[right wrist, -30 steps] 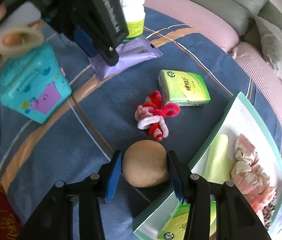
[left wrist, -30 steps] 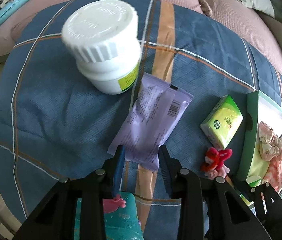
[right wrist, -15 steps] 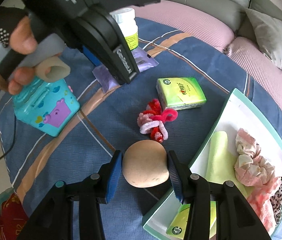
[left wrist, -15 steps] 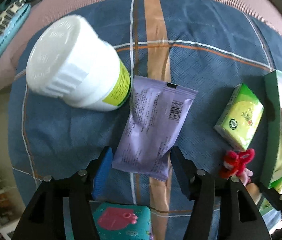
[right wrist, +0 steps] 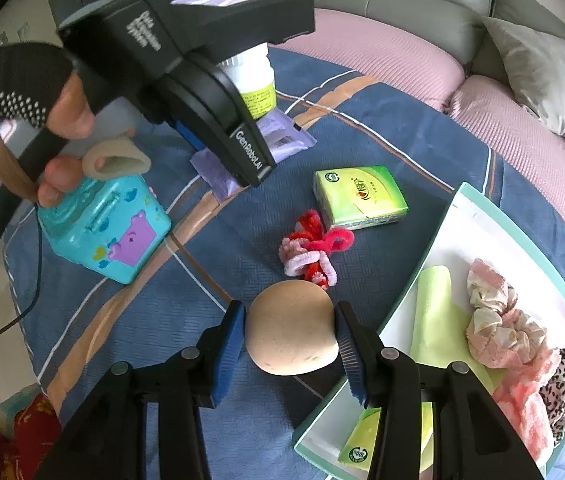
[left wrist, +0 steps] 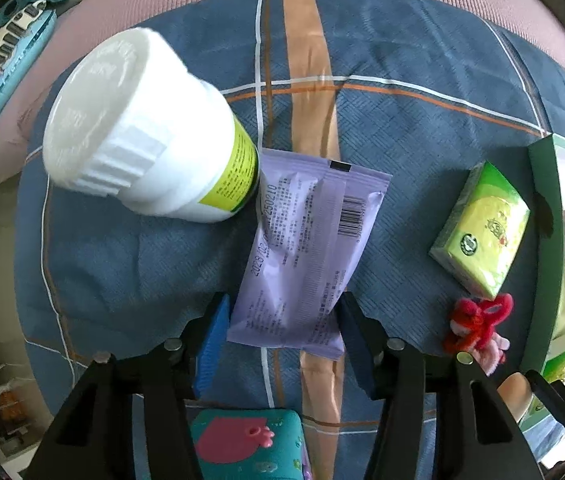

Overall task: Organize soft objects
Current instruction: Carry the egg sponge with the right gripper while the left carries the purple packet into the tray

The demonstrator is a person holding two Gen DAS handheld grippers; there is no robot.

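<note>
Jaws closing around flat lilac packet (left wrist: 302,256), barcode side up

pouch (left wrist: 306,256): glossy plastic film | blanket (left wrist: 402,128): matt woven cloth

The purple packet (left wrist: 306,256) has a barcode and the numbers "250210" printed on it. The black gripper (right wrist: 218,92) in the person's hand says "GenRoboAI" in white letters. The other small print is too tiny to read.
</note>
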